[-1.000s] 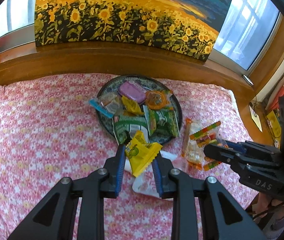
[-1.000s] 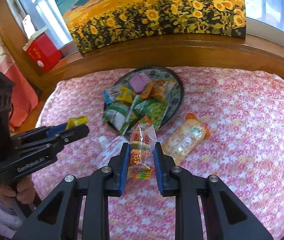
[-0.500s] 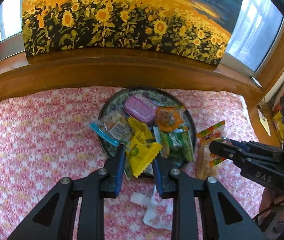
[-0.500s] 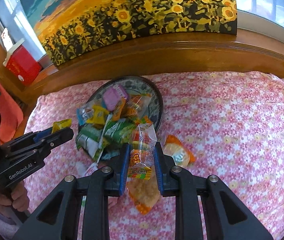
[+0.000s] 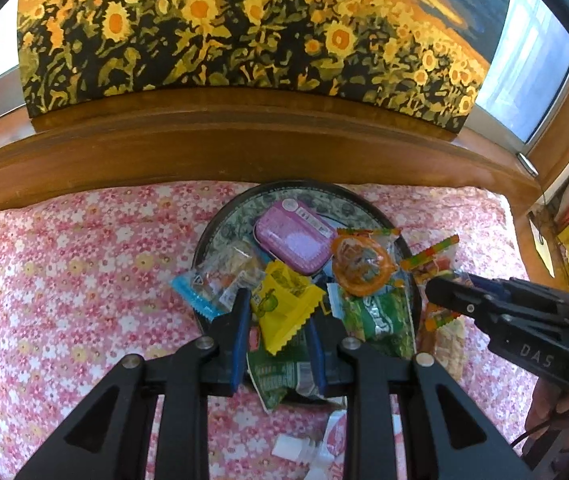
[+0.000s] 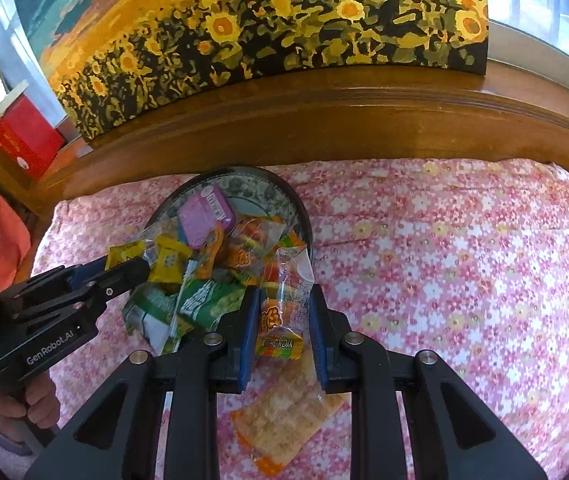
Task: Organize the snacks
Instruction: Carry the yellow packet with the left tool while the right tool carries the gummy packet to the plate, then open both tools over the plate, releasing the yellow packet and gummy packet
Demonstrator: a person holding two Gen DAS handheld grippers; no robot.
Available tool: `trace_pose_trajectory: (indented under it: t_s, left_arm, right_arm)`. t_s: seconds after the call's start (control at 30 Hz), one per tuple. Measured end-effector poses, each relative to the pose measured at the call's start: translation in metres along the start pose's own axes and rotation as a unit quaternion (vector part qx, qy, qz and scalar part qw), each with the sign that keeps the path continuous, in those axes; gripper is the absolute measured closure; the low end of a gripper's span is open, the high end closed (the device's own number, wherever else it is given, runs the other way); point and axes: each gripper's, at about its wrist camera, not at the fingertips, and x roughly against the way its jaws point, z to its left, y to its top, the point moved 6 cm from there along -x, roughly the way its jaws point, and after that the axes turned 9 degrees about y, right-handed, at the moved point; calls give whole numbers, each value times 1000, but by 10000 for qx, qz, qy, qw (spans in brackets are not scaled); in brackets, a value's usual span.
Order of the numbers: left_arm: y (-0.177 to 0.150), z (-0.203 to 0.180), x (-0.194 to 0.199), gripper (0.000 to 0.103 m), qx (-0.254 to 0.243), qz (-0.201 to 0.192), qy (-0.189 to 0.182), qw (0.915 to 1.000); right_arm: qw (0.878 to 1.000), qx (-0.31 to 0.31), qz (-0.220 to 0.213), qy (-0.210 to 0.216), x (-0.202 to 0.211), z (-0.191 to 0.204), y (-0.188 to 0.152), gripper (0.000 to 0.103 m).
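Observation:
A round dark patterned plate [image 5: 224, 224] [image 6: 244, 184] on the pink flowered cloth holds several snacks: a purple box [image 5: 292, 236] [image 6: 202, 216], an orange round packet [image 5: 360, 264], green packets [image 5: 380, 316] [image 6: 204, 300]. My left gripper [image 5: 278, 316] is shut on a yellow snack packet [image 5: 284, 308] and holds it over the plate's near side. My right gripper [image 6: 284, 312] is shut on a clear candy packet with orange and green print [image 6: 284, 300], at the plate's right edge. An orange cracker packet [image 6: 284, 420] lies on the cloth under the right gripper.
A white wrapper [image 5: 324, 440] lies on the cloth in front of the plate. A wooden ledge [image 5: 204, 148] with a sunflower painting [image 5: 244, 28] runs behind. A red box [image 6: 24, 140] stands on the ledge at left.
Both grippers have moved forward toward the plate with their packets still held. The left one now hangs over the plate, the right one at its edge.

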Motion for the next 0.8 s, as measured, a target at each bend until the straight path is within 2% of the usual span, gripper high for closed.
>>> trace_pose_trajectory:
  t_s: [0.5, 0.73, 0.8]
  left_arm:
    - [10, -11, -19, 76, -51, 48, -151, 9999]
    - [17, -16, -12, 76, -89, -4, -253, 9996]
    - [20, -17, -8, 73, -121, -40, -291, 9995]
  right_arm:
    - [10000, -58, -30, -46, -23, -4, 11, 78]
    - [9998, -144, -133, -9, -28, -4, 16, 77]
    - [9997, -165, -206, 9, -26, -4, 16, 75]
